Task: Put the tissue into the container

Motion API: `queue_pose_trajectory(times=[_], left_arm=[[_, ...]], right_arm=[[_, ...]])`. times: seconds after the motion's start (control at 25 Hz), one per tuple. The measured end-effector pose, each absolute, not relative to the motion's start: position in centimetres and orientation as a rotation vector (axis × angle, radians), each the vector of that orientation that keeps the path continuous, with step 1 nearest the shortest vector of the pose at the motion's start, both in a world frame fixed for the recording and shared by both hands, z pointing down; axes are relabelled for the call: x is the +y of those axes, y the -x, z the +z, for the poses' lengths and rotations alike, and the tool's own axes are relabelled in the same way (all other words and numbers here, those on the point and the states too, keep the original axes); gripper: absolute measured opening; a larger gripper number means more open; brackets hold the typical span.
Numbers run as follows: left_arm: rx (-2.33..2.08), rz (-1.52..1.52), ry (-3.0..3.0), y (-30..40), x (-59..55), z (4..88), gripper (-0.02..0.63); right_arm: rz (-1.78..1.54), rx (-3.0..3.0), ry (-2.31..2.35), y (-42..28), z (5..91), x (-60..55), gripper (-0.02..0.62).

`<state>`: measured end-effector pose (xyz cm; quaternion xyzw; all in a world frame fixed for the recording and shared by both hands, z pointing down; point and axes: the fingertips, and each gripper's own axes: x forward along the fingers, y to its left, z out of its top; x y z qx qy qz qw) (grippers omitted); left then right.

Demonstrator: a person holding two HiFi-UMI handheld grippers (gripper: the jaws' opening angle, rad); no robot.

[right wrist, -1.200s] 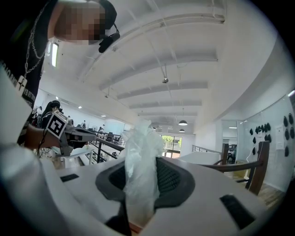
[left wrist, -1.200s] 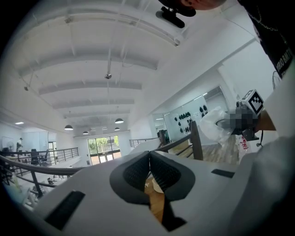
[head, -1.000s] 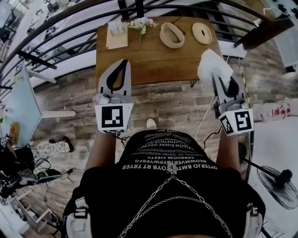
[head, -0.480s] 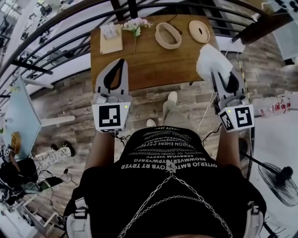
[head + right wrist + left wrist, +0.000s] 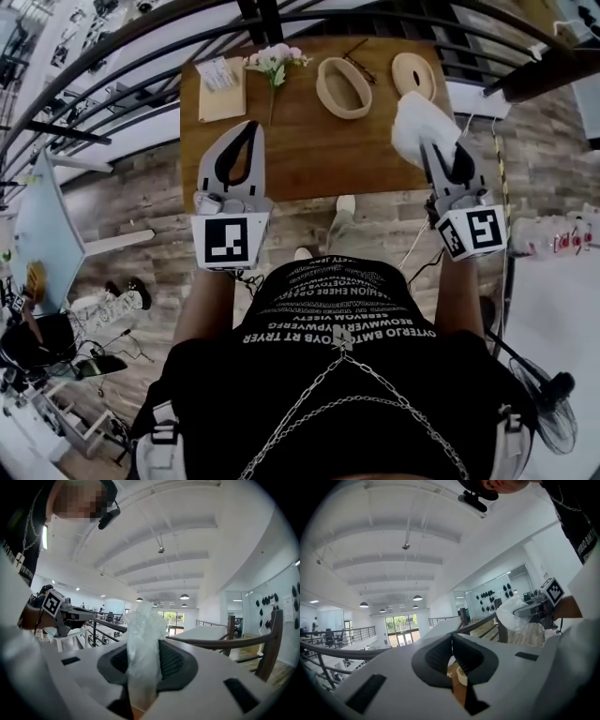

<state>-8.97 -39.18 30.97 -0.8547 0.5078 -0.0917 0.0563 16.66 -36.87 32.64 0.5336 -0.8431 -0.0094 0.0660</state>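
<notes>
ahead, flowers and lid flank container; tissue held.

Grey-brown wood-plank floor underfoot, rectangular brown wooden table tight against the curved black metal railing. Overhead, white beamed ceiling, dome pendant lamps glowing, bright tall window far off.

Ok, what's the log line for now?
right hand-held gripper: shut on tissue | left hand-held gripper: shut, empty | container: on table, no tissue
</notes>
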Motion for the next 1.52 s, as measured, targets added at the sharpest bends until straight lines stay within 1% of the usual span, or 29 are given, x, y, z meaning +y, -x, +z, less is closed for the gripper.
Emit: queue_pose_trajectory(times=[0.2,0.4,0.68,0.92,1.2,1.36,1.4,1.44,1.52], left_arm=[[1.594,-0.318,2.599,7.5,-43.5,32.6,0.029],[1.652,-0.344,2.596,5.8,-46.8,34.1,0.029],[1.755,-0.412,2.573,7.9,-49.4,36.8,0.029],[1.854,-0.481,2.556,9.7,-50.3,39.5,0.029],[1.92,-0.511,2.534,10.9,-49.9,40.9,0.029],[1.939,-0.513,2.542,11.6,-49.5,41.4,0.029],[1.937,-0.511,2.546,11.8,-49.3,41.5,0.029],[1.932,-0.509,2.551,11.8,-49.1,41.5,0.029],[1.912,-0.497,2.558,11.8,-48.5,41.1,0.029]], right_arm=[[0.038,-2.547,-1.554,-17.6,36.1,-43.2,0.118],[0.136,-2.532,-1.449,-18.3,41.9,-49.0,0.118],[0.275,-2.48,-1.304,-15.5,51.7,-56.5,0.118],[0.457,-2.411,-1.201,-13.3,61.1,-61.1,0.118],[0.516,-2.24,-1.108,-12.1,68.8,-63.3,0.118],[0.438,-2.14,-1.062,-11.5,70.7,-63.7,0.12],[0.423,-2.128,-1.034,-11.2,70.9,-63.6,0.125],[0.418,-2.122,-1.009,-10.9,71.1,-63.4,0.148],[0.423,-2.125,-1.014,-10.9,70.6,-62.9,0.258]])
